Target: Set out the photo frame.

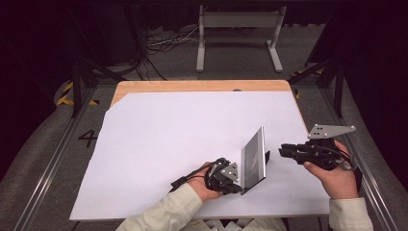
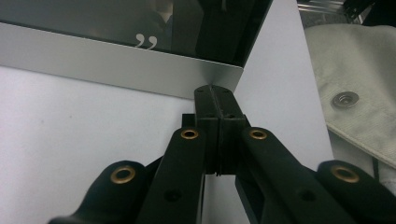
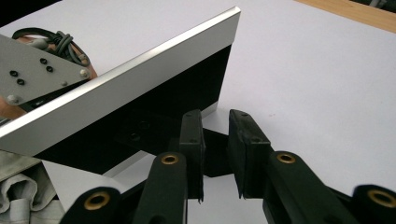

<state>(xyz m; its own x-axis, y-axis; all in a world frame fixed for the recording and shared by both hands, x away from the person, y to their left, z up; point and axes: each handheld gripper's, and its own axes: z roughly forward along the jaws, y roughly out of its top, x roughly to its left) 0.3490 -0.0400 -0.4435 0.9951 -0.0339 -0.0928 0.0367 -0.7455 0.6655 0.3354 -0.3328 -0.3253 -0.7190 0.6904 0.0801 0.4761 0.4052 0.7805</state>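
Note:
A picture frame point(image 1: 253, 159) with a silver border and dark glass stands tilted on the white sheet. My left gripper point(image 1: 239, 187) is shut on its lower silver edge point(image 2: 116, 60), jaws pressed together at the corner point(image 2: 213, 89). My right gripper point(image 1: 283, 150) is just right of the frame, behind it. In the right gripper view its jaws point(image 3: 215, 116) stand open around the black stand leg point(image 3: 212, 151) that sticks out of the frame's black back point(image 3: 182, 88). I cannot tell whether they touch the leg.
A white sheet point(image 1: 183, 134) covers most of the wooden table point(image 1: 202, 85). A pale sleeve point(image 2: 359, 79) with a snap button lies close to my left gripper. A grey metal stand point(image 1: 238, 33) and cables sit on the floor beyond the table.

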